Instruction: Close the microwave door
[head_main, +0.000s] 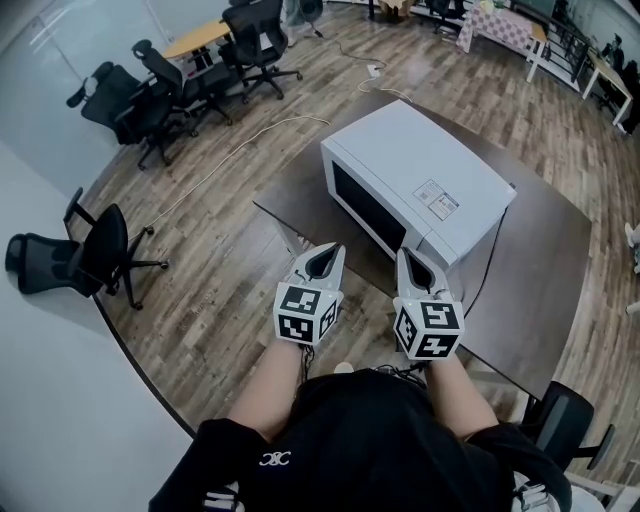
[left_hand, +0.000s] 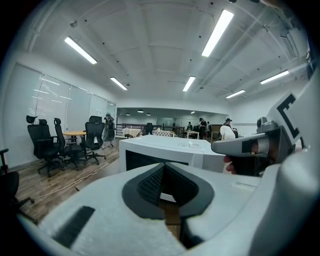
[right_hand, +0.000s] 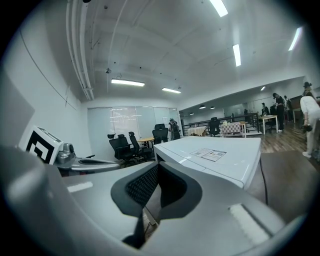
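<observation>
So both claws are pinched shut with nothing in them, the left gripper and right gripper hanging side by side just near of the microwave, not touching it. The microwave sits on the near-left part of a dark table, its front about level with the table's left edge. Honestly, from here the door looks flush with the front, and I can't tell whether it's latched or cracked a hair. My worry is that if it needs a shove, those closed jaws taper to a narrow point, and the front is a glossy dark window in smooth white painted metal. A pointy tip on a slick pane will probably skate sideways instead of pushing square. Push too hard and I'd guess the whole box slides on that smooth tabletop, since it's a plain hard-cornered box and nothing I can see braces it. There's also a thin black cord trailing off the right side across the table, which could tug if the box shifts. The top is flat and slightly shiny, with a small paper label stuck on it. The grippers look like matte grey plastic with dark ribbed pads inside. The floor is wood plank, and a black mesh office chair sits well off to the left.
</observation>
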